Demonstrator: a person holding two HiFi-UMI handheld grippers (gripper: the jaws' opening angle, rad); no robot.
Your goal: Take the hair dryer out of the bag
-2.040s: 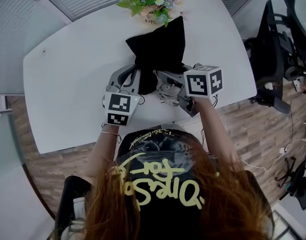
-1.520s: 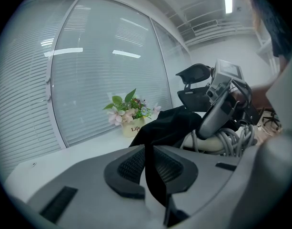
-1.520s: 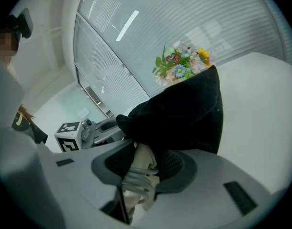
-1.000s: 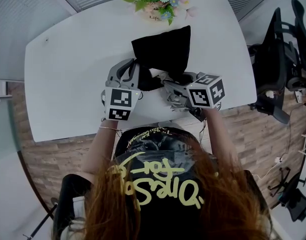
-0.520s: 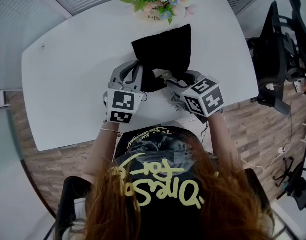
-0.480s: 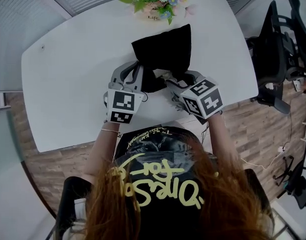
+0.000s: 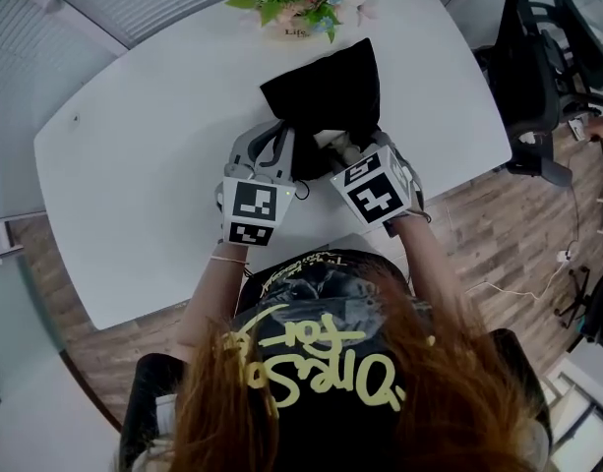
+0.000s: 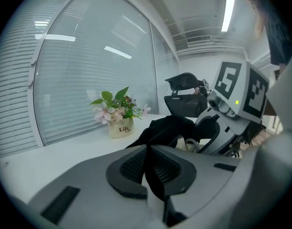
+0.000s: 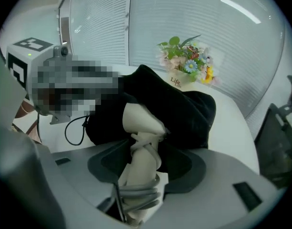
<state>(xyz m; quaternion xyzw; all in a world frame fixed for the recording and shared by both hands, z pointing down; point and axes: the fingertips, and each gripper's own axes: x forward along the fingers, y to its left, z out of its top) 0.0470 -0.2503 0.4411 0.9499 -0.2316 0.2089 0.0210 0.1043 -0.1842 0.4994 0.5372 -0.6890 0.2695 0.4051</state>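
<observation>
A black drawstring bag [image 7: 326, 87] lies on the white table [image 7: 153, 146], its mouth toward me. My left gripper [image 7: 277, 148] is shut on the edge of the bag's black fabric [image 8: 155, 175], which hangs between its pads. A cream hair dryer [image 9: 141, 123] with grey cord wound round its handle pokes out of the bag [image 9: 188, 106]. My right gripper [image 9: 143, 178] points steeply down at the mouth; its jaws are opening, with the handle still between them and a dark gap beside it. In the head view only a pale bit of the hair dryer [image 7: 332, 140] shows.
A pot of flowers [image 7: 296, 3] stands on the table just behind the bag, also in the left gripper view as the flower pot [image 8: 119, 127]. Black office chairs [image 7: 537, 67] stand off the table's right end. The bag's drawstring loop [image 9: 74, 128] lies on the table.
The right gripper has tipped steeply downward over the bag's mouth and closed in on it. The left gripper has stayed at the bag's near left edge.
</observation>
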